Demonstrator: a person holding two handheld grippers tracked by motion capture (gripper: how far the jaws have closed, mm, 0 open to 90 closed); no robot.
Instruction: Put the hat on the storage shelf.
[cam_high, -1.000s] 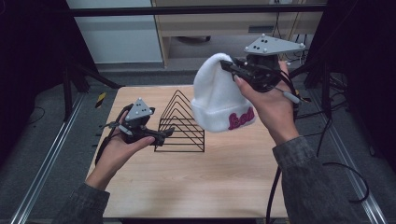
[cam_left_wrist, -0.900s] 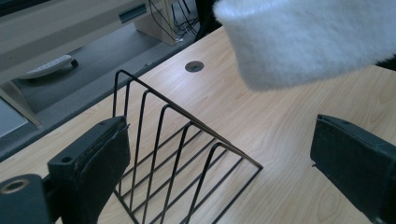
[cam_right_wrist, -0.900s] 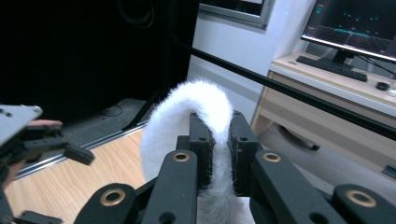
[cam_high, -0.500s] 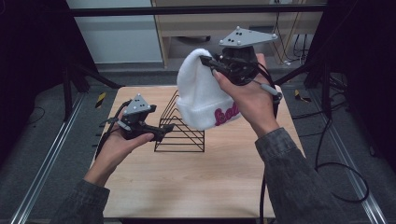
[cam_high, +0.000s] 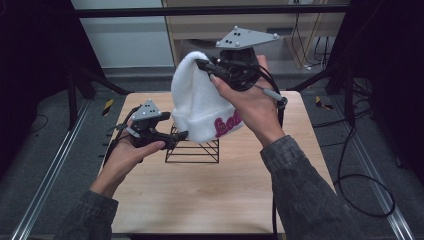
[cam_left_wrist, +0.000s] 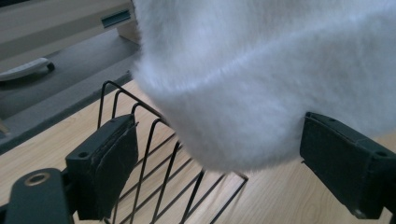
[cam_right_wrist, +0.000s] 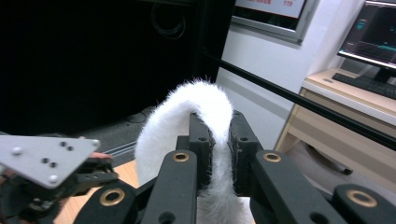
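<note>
A fluffy white beanie (cam_high: 200, 107) with pink lettering on its cuff hangs from my right gripper (cam_high: 202, 64), which is shut on its crown above the table's far half. In the right gripper view the pads pinch the folded fur of the beanie (cam_right_wrist: 205, 102). Its cuff hangs over the back of a black wire rack (cam_high: 195, 150) that stands on the wooden table (cam_high: 210, 200). My left gripper (cam_high: 180, 136) is at the rack's left end with its jaws wide. They have just been closing a little. The rack's wires (cam_left_wrist: 154, 163) and the beanie's cuff (cam_left_wrist: 261, 84) lie between them, unpinched.
A pale cabinet (cam_high: 125, 35) and a wooden desk stand beyond the table's far edge. Cables (cam_high: 360, 165) trail on the floor at the right. Metal rails (cam_high: 45, 180) run along the left side. The table's near half is bare wood.
My right hand has carried the beanie leftward, from the table's right side to above the rack. The left gripper has stayed at the rack's end.
</note>
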